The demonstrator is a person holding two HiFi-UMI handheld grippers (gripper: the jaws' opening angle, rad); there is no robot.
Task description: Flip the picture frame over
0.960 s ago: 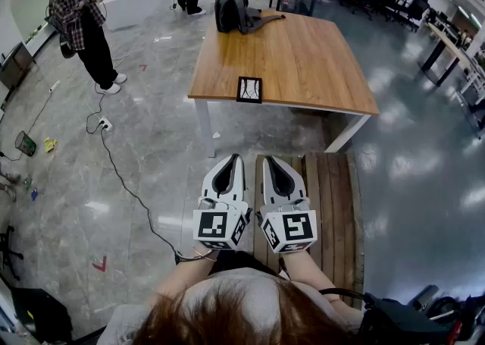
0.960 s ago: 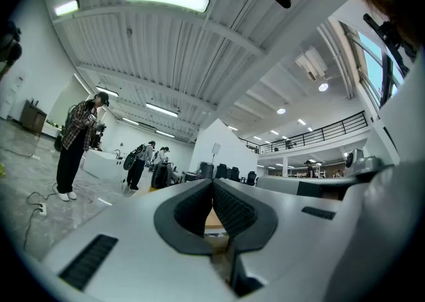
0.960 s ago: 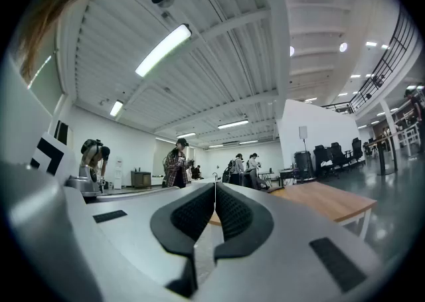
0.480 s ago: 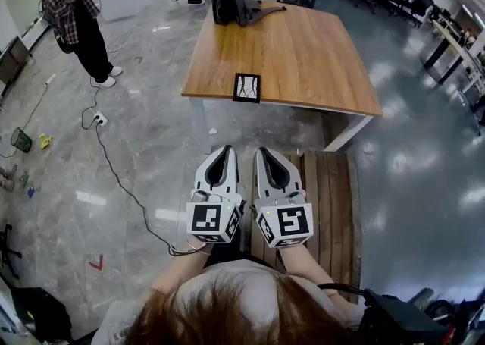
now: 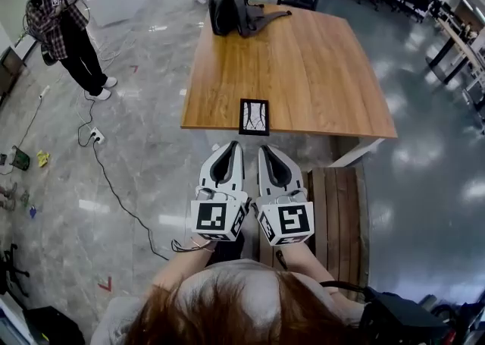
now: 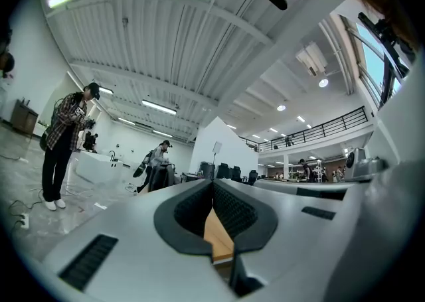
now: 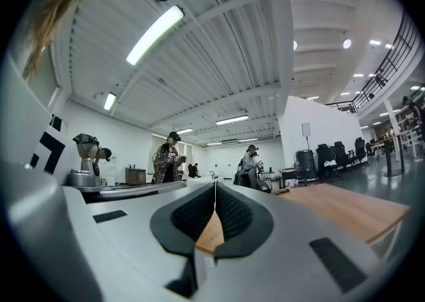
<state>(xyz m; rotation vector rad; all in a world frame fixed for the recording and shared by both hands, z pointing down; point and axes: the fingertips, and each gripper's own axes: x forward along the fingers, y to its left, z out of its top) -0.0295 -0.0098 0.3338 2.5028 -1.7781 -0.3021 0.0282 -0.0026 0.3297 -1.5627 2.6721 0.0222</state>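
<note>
A black picture frame point(image 5: 254, 117) with a pale picture facing up lies flat at the front edge of the wooden table point(image 5: 303, 63). My left gripper point(image 5: 233, 146) and right gripper point(image 5: 264, 150) are held side by side just short of that edge, pointing at the frame, over the floor. Both are shut with nothing between the jaws. In the left gripper view the jaws meet at the left gripper's tip point(image 6: 213, 181). The right gripper's tip point(image 7: 214, 184) is closed the same way, with the table point(image 7: 352, 211) to its right. The frame itself is hidden in both gripper views.
A dark backpack point(image 5: 227, 2) stands at the table's far left end. A low wooden bench point(image 5: 337, 214) lies at my right, below the table's near corner. A person in a plaid shirt point(image 5: 64, 29) stands at the far left. A cable point(image 5: 114, 184) runs across the floor.
The table and the frame have come nearer to me and lower in the head view. Both grippers stay shut and side by side, now closer to the frame.
</note>
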